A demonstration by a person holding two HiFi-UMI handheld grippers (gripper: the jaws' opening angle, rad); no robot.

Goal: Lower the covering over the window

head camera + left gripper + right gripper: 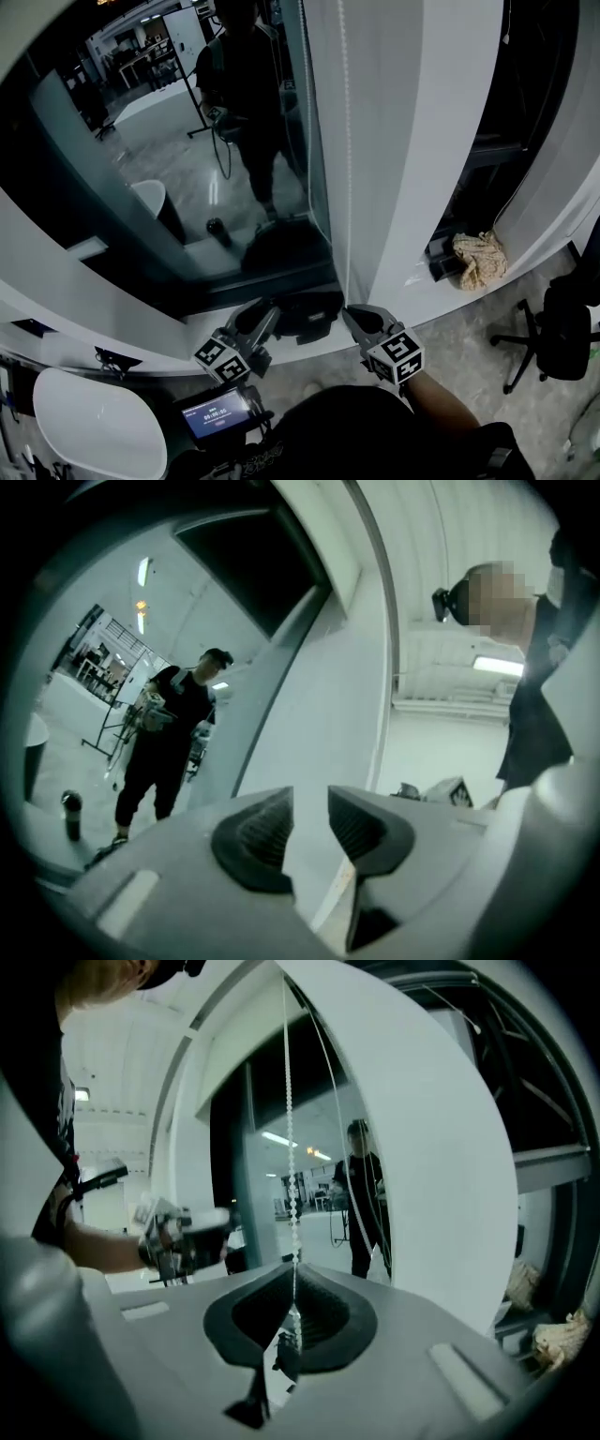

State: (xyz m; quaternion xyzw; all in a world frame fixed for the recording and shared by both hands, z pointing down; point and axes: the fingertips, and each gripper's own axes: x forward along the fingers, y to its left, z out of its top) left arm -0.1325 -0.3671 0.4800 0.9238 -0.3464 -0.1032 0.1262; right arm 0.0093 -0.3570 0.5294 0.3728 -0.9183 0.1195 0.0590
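Down by your waist, one small lit screen (217,412) glows just below your left gripper (270,314). You hold two grippers, both raised to the sill (112,323). The left gripper's jaws stand apart with nothing between them; only pale wall shows through the gap. Your right gripper (352,315) has its jaws together, clamped on the single bead chain (345,141), which runs straight up from the pads. On the sill between the two grippers lies one black object (309,314), too dark to make out. Further right along the sill sit one crumpled cloth (480,258) and one dark box (441,262), touching or nearly so. One office chair (553,337) stands on the floor to your right. Just right of the chain, one white panel (422,141) comes down to the sill; you cannot tell from here whether it is the covering itself. In the glass (112,187) to the chain's left, one person (239,94) shows standing, with one bottle (217,230) on the floor near their feet.
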